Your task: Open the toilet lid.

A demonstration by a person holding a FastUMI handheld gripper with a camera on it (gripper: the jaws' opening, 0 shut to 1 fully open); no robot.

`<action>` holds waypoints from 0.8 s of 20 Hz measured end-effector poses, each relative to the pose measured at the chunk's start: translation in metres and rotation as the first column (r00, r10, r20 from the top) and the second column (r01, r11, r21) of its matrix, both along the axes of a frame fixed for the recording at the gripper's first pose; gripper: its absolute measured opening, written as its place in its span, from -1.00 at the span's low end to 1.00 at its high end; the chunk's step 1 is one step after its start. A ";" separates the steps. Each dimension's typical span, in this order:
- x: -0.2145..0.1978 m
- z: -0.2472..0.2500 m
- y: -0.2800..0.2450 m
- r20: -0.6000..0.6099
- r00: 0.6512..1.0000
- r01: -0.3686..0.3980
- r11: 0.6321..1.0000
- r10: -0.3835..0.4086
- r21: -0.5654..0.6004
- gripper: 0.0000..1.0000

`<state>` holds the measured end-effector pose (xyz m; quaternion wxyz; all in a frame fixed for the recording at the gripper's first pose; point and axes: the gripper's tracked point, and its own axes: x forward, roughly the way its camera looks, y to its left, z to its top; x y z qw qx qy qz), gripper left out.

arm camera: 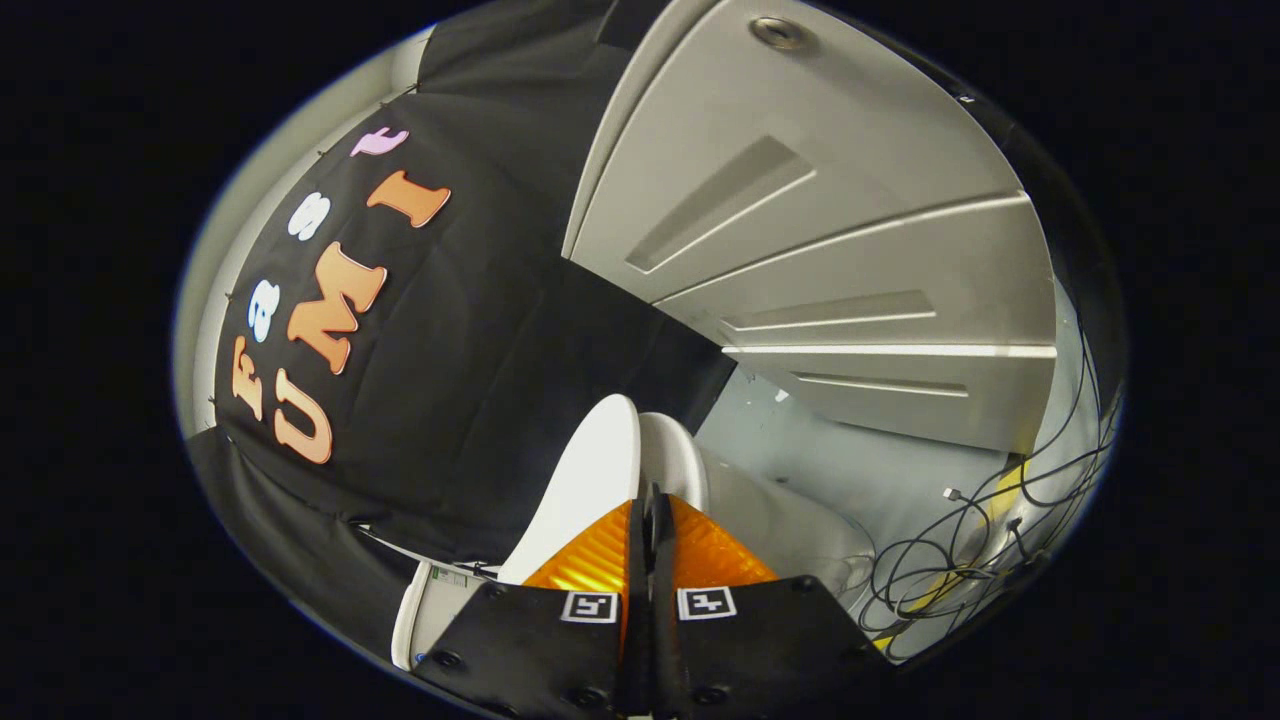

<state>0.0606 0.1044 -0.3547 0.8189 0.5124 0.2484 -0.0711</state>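
Gripper (652, 500) fingers pressed together, nothing pinched btwn them. Just ahead of the tips, touching or nearly so, stands the toilet lid (585, 490), raised on edge, w/ the seat (680, 455) close behind it. Beyond: cables (960, 560) on the floor, panelled door (800, 250) further off. My read: lid's mostly up, so push gently w/ closed tips till it rests back; don't let it drop.
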 end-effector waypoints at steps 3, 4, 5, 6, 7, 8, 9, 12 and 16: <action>0.005 0.019 0.002 0.008 1.000 -0.006 1.000 0.006 -0.013 -0.84; 0.007 0.028 0.002 0.024 1.000 -0.010 1.000 0.010 -0.021 -0.84; 0.010 0.038 0.003 0.033 0.999 -0.015 0.999 0.017 -0.042 -0.84; 0.013 0.045 0.004 0.025 0.999 -0.026 0.997 0.028 -0.074 -0.84; 0.028 0.054 0.000 0.070 0.998 0.002 0.990 0.008 -0.138 -0.84; 0.029 0.061 0.001 0.069 0.997 -0.004 0.980 0.018 -0.198 -0.84; 0.035 0.067 0.000 0.069 0.997 -0.009 0.972 0.025 -0.235 -0.84; 0.054 0.088 0.001 0.055 0.998 0.040 0.964 -0.026 -0.264 -0.84; 0.060 0.134 0.018 0.078 0.996 -0.009 0.921 0.043 -0.389 -0.84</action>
